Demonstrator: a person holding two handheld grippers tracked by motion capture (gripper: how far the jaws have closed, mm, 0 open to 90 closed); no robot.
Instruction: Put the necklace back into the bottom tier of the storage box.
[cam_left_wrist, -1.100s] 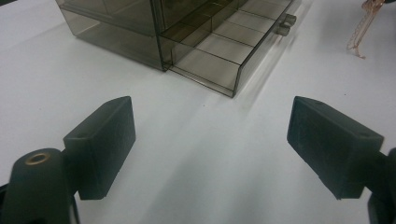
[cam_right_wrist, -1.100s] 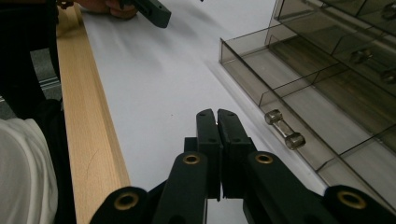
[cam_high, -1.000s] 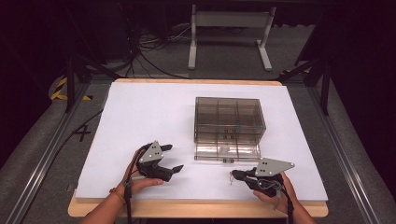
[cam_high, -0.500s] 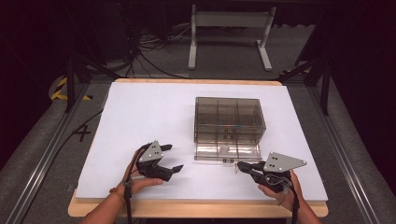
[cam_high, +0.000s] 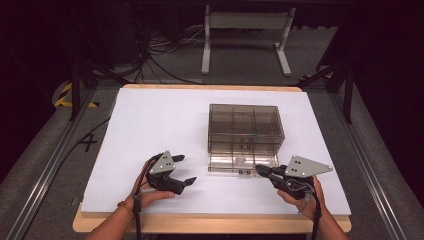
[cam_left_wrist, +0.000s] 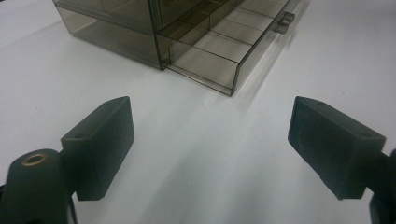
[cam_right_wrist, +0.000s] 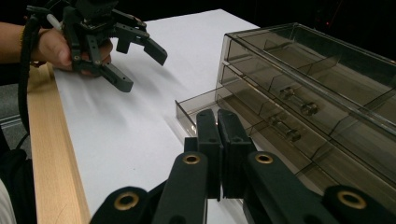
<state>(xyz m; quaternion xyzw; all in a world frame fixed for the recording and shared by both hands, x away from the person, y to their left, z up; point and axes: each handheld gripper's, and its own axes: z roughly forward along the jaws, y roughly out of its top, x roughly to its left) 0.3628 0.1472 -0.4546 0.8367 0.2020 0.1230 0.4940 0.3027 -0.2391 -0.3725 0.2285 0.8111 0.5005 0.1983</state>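
From my station, overhead light leaves the white table (cam_high: 150, 125) bright and the surroundings nearly black. The high view is soft and grainy. Soft shadows trail the drawer box (cam_left_wrist: 201, 42); nearest jaws blur slightly.

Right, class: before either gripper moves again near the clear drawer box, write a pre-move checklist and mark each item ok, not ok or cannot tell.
1. Bottom drawer of the clear drawer box pulled out: ok.
2. Upper drawers pushed in: ok.
3. Right gripper shut with nothing between its jaws: ok, in the right gripper view they meet.
4. Left gripper open and apart from the box: ok.
5. Open drawer's compartments free of items: cannot tell; a pale spot shows through the plastic in the high view.
6. White table cover bare between the grippers and the box: ok.
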